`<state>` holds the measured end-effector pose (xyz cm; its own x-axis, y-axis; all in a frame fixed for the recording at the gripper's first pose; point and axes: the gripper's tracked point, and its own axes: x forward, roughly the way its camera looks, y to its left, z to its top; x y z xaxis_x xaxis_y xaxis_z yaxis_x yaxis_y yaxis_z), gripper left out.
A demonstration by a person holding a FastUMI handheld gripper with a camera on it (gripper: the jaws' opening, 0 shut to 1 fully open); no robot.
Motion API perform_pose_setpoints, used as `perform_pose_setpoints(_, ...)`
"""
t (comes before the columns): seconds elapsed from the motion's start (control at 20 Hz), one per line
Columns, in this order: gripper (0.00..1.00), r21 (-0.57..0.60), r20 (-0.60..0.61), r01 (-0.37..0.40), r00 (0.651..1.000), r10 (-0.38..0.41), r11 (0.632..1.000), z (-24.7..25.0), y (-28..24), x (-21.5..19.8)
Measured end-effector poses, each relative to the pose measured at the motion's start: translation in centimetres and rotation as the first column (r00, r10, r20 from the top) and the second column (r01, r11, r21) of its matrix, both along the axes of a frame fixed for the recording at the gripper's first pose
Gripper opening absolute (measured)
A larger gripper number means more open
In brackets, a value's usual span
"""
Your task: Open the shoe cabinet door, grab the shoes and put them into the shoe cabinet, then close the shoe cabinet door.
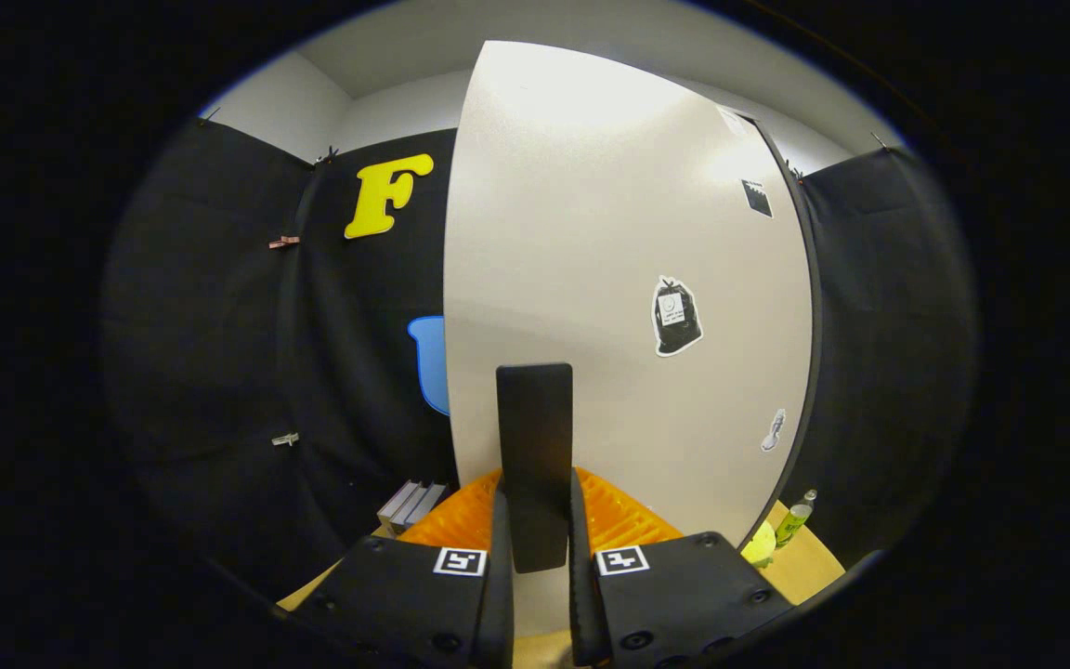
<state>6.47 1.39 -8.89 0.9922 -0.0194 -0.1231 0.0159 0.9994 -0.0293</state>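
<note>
The fingers [535, 557] are sitting close together with a dark upright handle [535, 446] running between them; both fingers are pressing against its sides, so they are clamped on it. The handle is standing on the pale shoe cabinet door [609, 279], which is rising just beyond the fingers. An orange ribbed thing [619, 516] is showing low down behind the fingers, against the foot of the door. On the wooden counter [809, 562], near its right edge, a small green bottle [795, 520] is standing beside a yellow-green round object [758, 548]. Stickers are sitting on the door face. Toward the counter's left edge, grey flat pieces [411, 505] are leaning by the wall.
</note>
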Motion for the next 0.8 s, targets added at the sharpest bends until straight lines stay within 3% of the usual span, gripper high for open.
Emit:
perform_pose_setpoints(0.45,0.28,0.016,-0.006,-0.049,0.999,0.049,0.999,1.5,-6.4,-8.8)
perform_pose_setpoints(0.8,0.27,0.028,-0.021,-0.026,0.999,0.026,0.999,2.2,-13.7,-14.1)
